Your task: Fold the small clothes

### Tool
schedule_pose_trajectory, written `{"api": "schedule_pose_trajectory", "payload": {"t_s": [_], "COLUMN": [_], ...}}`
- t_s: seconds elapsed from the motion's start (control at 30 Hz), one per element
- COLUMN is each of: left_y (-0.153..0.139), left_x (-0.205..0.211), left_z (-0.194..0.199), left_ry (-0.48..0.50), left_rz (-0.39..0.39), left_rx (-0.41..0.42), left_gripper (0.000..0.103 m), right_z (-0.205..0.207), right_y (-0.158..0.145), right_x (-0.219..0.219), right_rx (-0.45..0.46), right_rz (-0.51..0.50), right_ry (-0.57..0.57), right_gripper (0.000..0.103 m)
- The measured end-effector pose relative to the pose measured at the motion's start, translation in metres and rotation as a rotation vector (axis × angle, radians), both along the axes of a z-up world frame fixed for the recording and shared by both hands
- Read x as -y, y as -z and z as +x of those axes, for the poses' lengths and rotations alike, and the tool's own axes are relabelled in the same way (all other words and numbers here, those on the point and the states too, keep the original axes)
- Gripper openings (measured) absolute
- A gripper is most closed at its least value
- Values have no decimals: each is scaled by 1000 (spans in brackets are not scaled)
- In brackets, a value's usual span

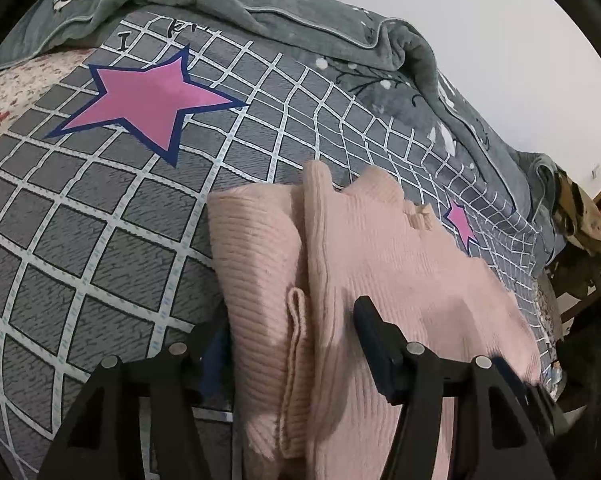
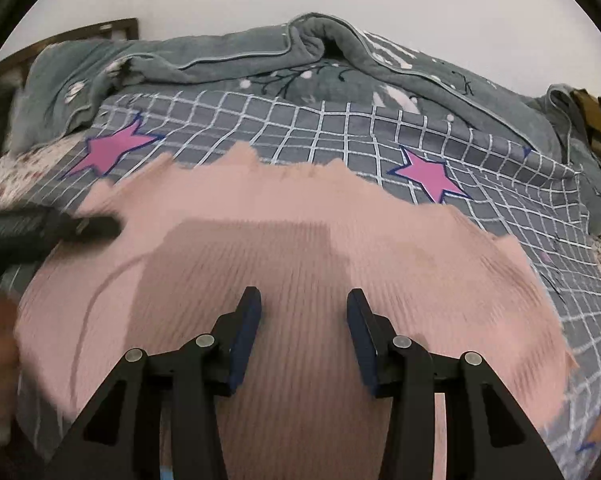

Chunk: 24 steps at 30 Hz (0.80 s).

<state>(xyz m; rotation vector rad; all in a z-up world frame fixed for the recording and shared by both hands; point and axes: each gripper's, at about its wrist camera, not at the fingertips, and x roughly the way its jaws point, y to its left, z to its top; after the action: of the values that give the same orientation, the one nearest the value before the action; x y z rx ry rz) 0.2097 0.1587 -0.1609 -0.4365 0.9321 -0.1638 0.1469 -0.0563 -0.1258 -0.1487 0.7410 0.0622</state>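
A pink ribbed knit sweater point(image 1: 360, 264) lies on the grey checked bed sheet point(image 1: 100, 240). In the left wrist view a sleeve or side is folded over its body. My left gripper point(image 1: 292, 320) is open, its jaws set wide on either side of the folded edge, with the left finger partly hidden behind the knit. In the right wrist view the sweater point(image 2: 280, 240) spreads wide under my right gripper point(image 2: 302, 300), which is open and empty just above the knit. The left gripper also shows there at the left edge point(image 2: 60, 226), blurred.
A rumpled grey-green blanket point(image 2: 300, 56) lies along the back of the bed by the white wall. Pink stars point(image 1: 148, 100) mark the sheet. A brown bag or garment point(image 1: 580, 216) sits at the far right. A wooden headboard point(image 2: 80, 34) stands at the far left.
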Motion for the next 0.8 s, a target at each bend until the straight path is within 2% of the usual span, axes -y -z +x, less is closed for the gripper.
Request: {"api": "schedule_pose_trajectory", "payload": {"t_s": [0.1, 0.2, 0.27, 0.33, 0.43, 0.6, 0.7, 0.8], "left_y": [0, 0, -1, -3, -6, -22, -43, -66], "left_x": [4, 2, 3, 3, 0, 5, 20, 37], "left_z": [0, -2, -3, -3, -2, -3, -4, -4], "left_ry": [3, -21, -34, -48, -58, -93, -119, -129], "left_rz": [28, 9, 17, 15, -18, -5, 42, 38], "left_rx": [-7, -26, -40, -60, -90, -115, -106, -100], "left_gripper": [58, 57, 54, 38, 27, 24, 24, 24], "right_z": [-33, -54, -64, -71, -76, -81, -81, -83], "right_y": [-1, 7, 8, 4, -9, -30, -35, -40], "right_x": [0, 5, 8, 13, 27, 68, 102, 132], "right_rx": [-5, -67, -75, -88, -101, -61, -46, -17], "right_rz": [-33, -15, -7, 27, 122, 230, 285, 316], "right_ry": [-44, -59, -63, -80, -112, -84, -35, -7], "right_gripper": [43, 43, 43, 43, 43, 43, 43, 43]}}
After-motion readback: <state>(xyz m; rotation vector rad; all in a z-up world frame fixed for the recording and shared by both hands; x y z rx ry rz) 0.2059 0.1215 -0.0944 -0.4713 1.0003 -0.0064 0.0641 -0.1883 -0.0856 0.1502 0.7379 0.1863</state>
